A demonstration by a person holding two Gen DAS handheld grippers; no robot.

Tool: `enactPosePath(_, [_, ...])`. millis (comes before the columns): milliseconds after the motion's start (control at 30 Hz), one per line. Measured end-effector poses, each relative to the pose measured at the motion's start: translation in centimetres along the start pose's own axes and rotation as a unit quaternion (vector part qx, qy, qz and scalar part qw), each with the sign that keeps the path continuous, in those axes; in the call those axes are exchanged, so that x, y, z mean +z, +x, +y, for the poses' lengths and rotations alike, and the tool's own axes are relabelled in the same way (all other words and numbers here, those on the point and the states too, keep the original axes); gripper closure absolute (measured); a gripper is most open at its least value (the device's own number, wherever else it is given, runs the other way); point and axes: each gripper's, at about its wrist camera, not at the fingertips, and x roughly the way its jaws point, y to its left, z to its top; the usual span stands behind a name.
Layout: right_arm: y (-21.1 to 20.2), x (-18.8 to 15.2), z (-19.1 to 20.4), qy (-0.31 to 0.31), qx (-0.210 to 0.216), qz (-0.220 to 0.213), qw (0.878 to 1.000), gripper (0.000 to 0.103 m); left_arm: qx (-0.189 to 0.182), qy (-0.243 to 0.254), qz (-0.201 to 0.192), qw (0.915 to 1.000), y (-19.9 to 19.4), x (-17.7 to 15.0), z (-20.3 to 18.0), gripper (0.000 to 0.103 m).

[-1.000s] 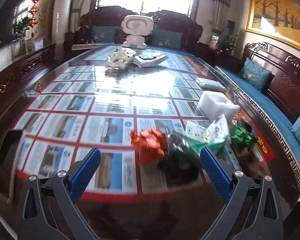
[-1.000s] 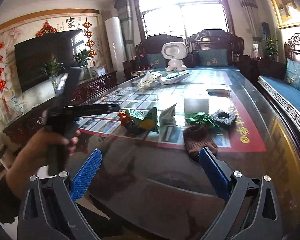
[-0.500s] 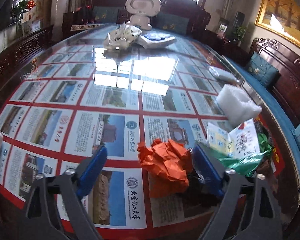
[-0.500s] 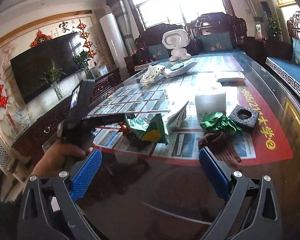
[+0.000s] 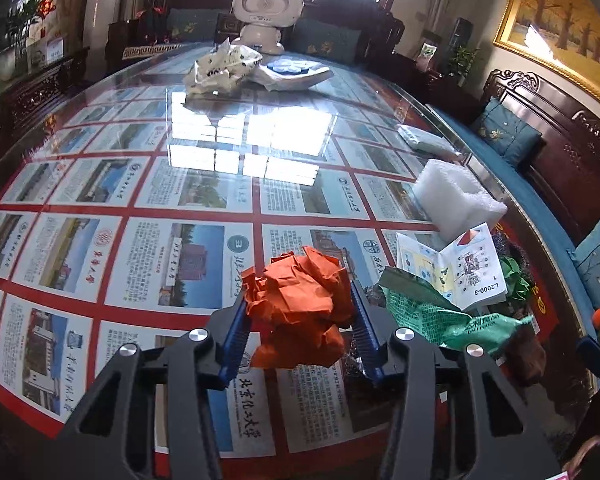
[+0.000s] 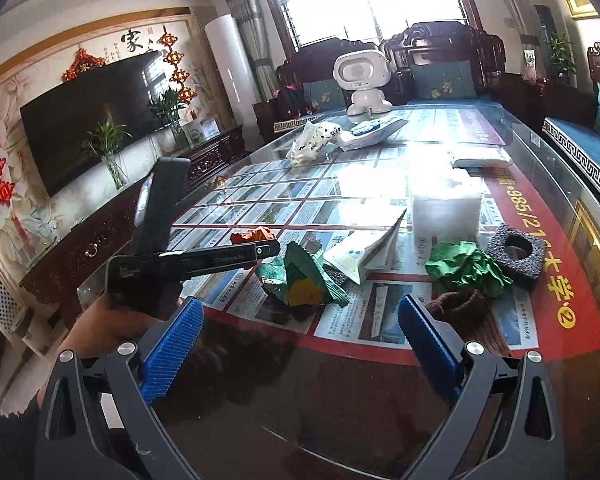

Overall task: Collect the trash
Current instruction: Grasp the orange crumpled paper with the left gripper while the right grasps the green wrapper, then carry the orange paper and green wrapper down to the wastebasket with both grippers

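Observation:
My left gripper [image 5: 298, 312] is shut on a crumpled orange paper ball [image 5: 302, 300] on the glass table; both blue pads press its sides. The ball also shows in the right wrist view [image 6: 254, 236], just past the left gripper's tip. Beside it lie a green foil wrapper [image 5: 440, 312], a folded leaflet [image 5: 456, 268], a white foam block [image 5: 456, 196] and crumpled green paper [image 6: 466, 266]. My right gripper [image 6: 300, 344] is open and empty above the table's near edge, short of a brown knitted item [image 6: 462, 308].
A black foam square [image 6: 516, 250] lies right of the green paper. A white plastic bag [image 5: 224, 68], papers [image 5: 292, 74] and a white robot toy [image 5: 266, 12] stand at the table's far end. A sofa [image 5: 560, 184] runs along the right side.
My left gripper moved forward to the orange paper ball and closed on it. My right gripper came slightly closer to the table and stayed open.

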Motion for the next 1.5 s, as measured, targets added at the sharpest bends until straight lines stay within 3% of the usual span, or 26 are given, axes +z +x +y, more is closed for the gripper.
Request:
enactPosePath(300, [5.1,1.7,0.4,-0.025,-0.017,0.039,0.999,0.009,0.001,-0.006,-0.020,0.9998,-1.8,0.1,1.1,0.055])
enactPosePath(467, [7.8,2.4,0.4,-0.030,-0.032,0.074,0.996,0.017,-0.007,0.003,-0.023,0.9997,-2.6,-0.1,0.8,0.055])
enactPosePath(567, [9.0,2.2,0.2,-0.024,-0.034,0.102,0.994,0.036,-0.011,0.011,-0.024,0.9996,-3.0,-0.2,0.5,0.055])
enactPosePath(600, [9.4,2.0,0.0,-0.024,-0.036,0.116,0.992,0.052,-0.012,0.012,-0.025,0.9995,-3.1,-0.4,0.4,0.055])
enactPosePath(633, [9.8,1.9,-0.1,-0.023,-0.039,0.124,0.991,0.062,-0.013,0.014,-0.025,0.9995,-3.2,-0.5,0.3,0.055])
enactPosePath(733, [9.5,1.5,-0.3,-0.018,-0.035,0.119,0.992,0.068,-0.015,0.018,-0.025,0.9994,-3.4,-0.8,0.2,0.055])
enactPosePath(1067, [3.9,0.8,0.1,-0.022,-0.017,0.059,0.998,0.074,-0.032,0.050,-0.034,0.9976,-7.1,-3.5,-1.9,0.055])
enactPosePath(1500, [-9.4,-4.3,1.2,-0.013,0.029,0.011,0.999,0.074,-0.085,0.124,-0.013,0.9886,-15.0,-12.6,-7.8,0.055])
